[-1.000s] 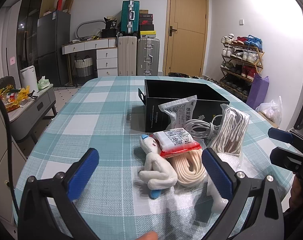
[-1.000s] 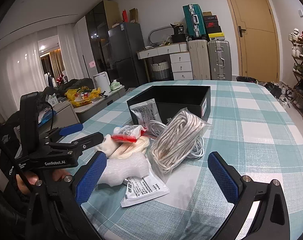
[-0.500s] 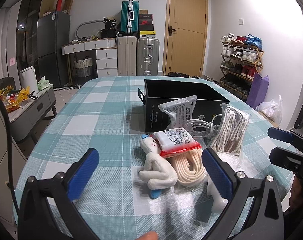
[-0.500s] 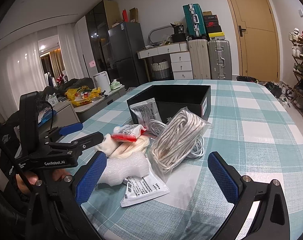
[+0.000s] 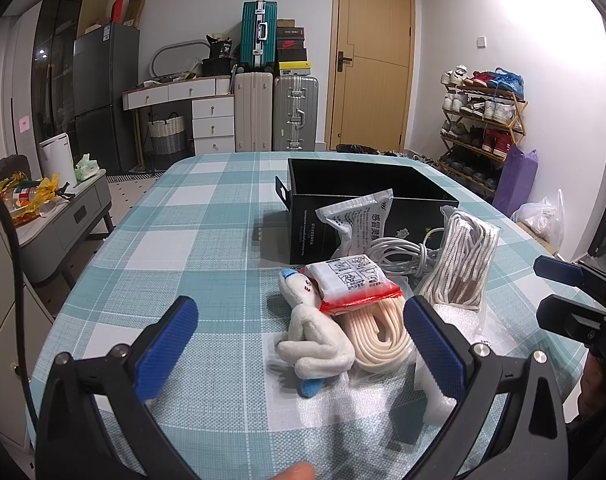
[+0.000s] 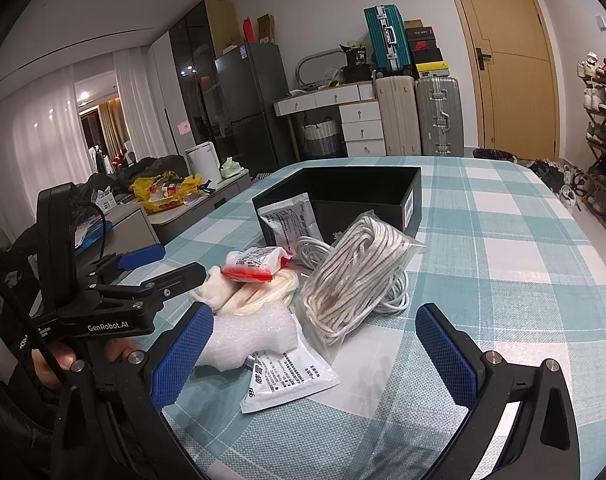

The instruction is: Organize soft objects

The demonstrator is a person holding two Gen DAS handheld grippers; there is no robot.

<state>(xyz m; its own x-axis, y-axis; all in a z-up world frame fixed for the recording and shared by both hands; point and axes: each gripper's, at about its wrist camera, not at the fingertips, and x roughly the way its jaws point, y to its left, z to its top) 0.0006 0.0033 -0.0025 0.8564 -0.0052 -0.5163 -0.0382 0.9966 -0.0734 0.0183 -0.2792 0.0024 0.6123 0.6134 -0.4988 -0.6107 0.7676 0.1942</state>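
Left hand-held gripper [image 5: 299, 344] (jaws wide) brackets plush toy [image 5: 313, 336].

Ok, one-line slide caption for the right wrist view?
Open right gripper facing bagged rope, foam and black box on checkered table.

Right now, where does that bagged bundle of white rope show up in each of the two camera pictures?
Left wrist view: the bagged rope bundle stands right of centre, beyond the right fingertip.
Right wrist view: it lies at centre, between both fingers.
Shared landmark: the black box behind it.
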